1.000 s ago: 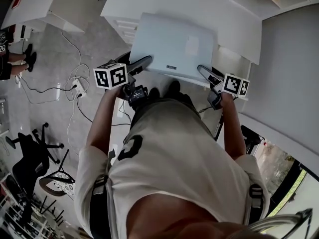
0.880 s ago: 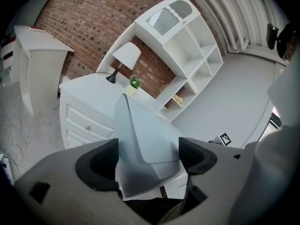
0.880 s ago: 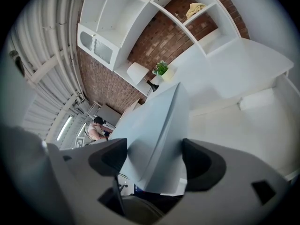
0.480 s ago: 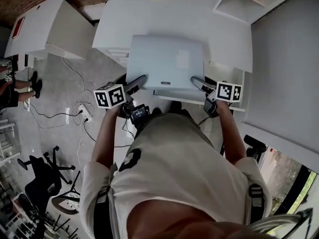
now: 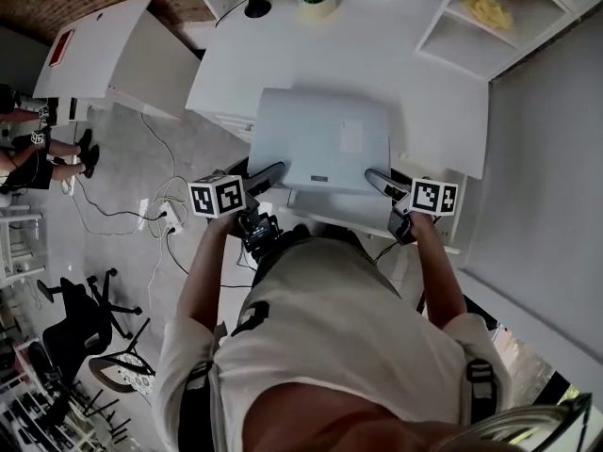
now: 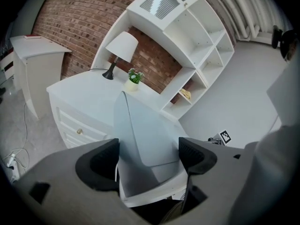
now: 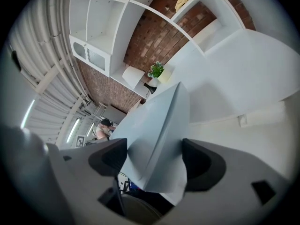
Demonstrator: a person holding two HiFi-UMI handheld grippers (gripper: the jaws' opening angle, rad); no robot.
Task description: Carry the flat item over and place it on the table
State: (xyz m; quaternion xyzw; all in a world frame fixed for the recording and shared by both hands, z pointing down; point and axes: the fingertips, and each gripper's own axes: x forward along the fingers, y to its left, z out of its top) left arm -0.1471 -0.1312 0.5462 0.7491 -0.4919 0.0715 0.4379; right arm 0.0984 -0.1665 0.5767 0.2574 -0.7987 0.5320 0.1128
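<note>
— Board?
— Hangs over near edge of table.
— Left gripper?
— Jaws wide, clamped on board, just short of table.
— Right gripper?
— Same: wide, gripping board beside table's edge.

Both arms reach forward and slightly down, the left gripper and the right gripper each clamping, jaws wide, a near corner of the flat item.
</note>
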